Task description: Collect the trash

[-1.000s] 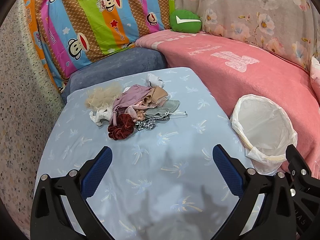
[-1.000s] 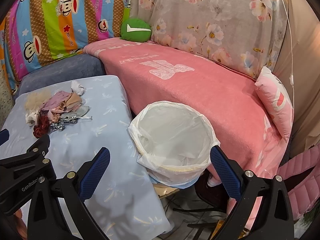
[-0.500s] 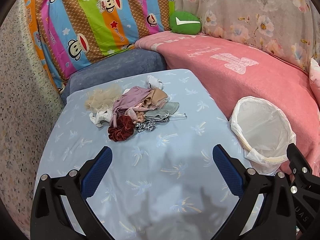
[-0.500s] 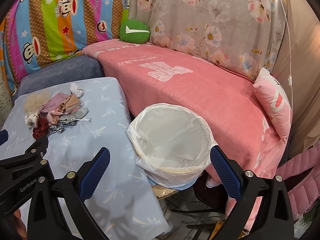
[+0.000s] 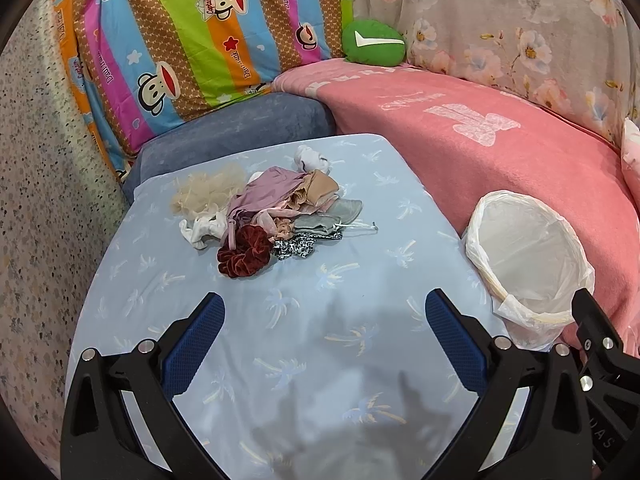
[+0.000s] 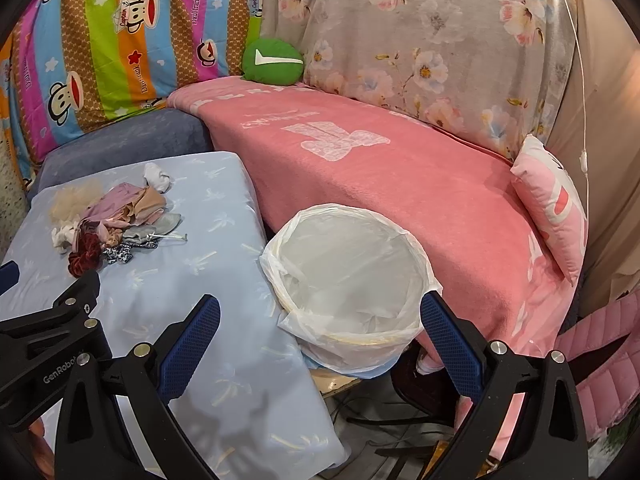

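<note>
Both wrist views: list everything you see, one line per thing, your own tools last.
Pile of small fabric scraps: one, mixed pink, beige, grey, white, on the table's far half.
Dark red velvet scrunchie: one, at the pile's near edge.
Bin lined with a clear plastic bag: one, white, empty, right of the table.
Table under pale blue palm-print cloth: one, centre.
Pink blanket: one, on the sofa.
Round green cushion: one, back corner.
Pink pillow: one, sofa's right end.
Left tool: black, blue pads, open.
Right tool: same, open.
</note>
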